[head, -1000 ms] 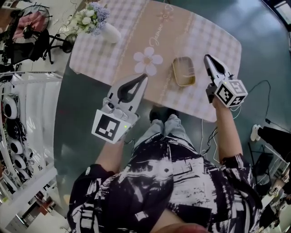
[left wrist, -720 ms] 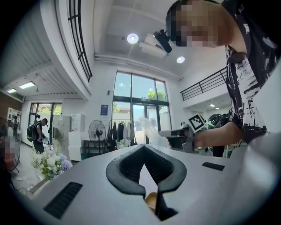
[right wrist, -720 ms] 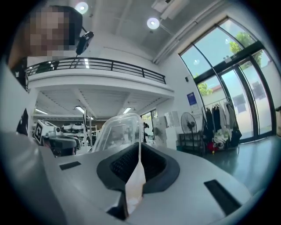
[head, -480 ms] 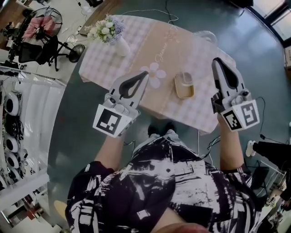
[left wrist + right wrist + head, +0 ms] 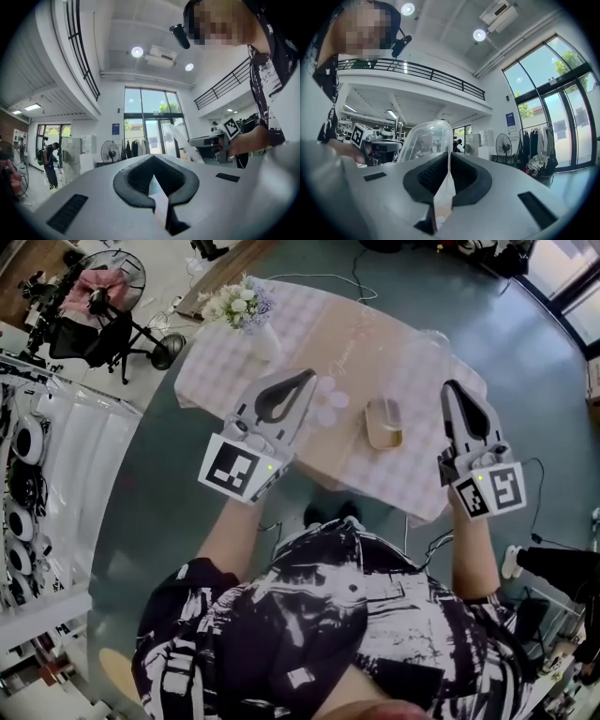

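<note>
changed: both grippers sit higher than a second ago, and the pink checked cloth-covered surface [image 5: 214,379] looks smaller under them in the head view. the right gripper [image 5: 452,388] has swung out from beside the tray toward the right edge.
left gripper view: flowers and a sliver of the tray showed low in it before. now it shows only room and ceiling, so the left gripper [image 5: 305,378] has tipped up.
right jaws: closed on the rim of a clear domed plastic lid [image 5: 424,140], which stands up above them.
left jaws: together, nothing between them.
tray: tan rectangular tray [image 5: 384,423], right of centre toward the near edge, between the grippers and well below both.
read: the lid is aloft and well apart from the tray, which looks uncovered.
hidden: in the head view the lid is only a faint glint by the far right corner. the tray's contents are too small to tell. neither gripper view shows the surface. the white vase of flowers [image 5: 239,304] at the far left corner is blurred.
</note>
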Available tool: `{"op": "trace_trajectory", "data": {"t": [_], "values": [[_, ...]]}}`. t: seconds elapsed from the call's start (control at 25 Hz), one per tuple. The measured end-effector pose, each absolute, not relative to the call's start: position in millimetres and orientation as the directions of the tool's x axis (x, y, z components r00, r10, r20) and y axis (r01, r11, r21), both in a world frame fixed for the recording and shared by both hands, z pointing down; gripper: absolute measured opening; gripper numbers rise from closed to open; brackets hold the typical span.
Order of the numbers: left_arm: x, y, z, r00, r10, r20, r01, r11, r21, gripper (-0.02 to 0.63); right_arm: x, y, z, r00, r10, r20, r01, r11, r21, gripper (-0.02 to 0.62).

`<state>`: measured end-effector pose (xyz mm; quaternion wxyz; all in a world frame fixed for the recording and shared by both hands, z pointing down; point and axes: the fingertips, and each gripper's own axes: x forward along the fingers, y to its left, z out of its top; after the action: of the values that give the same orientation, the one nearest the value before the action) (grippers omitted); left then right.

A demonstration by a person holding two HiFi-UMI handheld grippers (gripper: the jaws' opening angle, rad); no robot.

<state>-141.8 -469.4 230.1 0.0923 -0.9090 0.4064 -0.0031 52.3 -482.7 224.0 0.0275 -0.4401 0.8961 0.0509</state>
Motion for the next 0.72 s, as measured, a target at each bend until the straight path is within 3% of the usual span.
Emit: {"op": "trace_trajectory", "data": {"t": [0.72], "values": [[-135, -463, 235, 0.671, -0.738, -0.071, -0.737, -0.655, -0.167, 0.0, 53, -479, 230, -0.607, -0.788, -0.098, -0.794, 0.604, 0.067, 0.014]]}}
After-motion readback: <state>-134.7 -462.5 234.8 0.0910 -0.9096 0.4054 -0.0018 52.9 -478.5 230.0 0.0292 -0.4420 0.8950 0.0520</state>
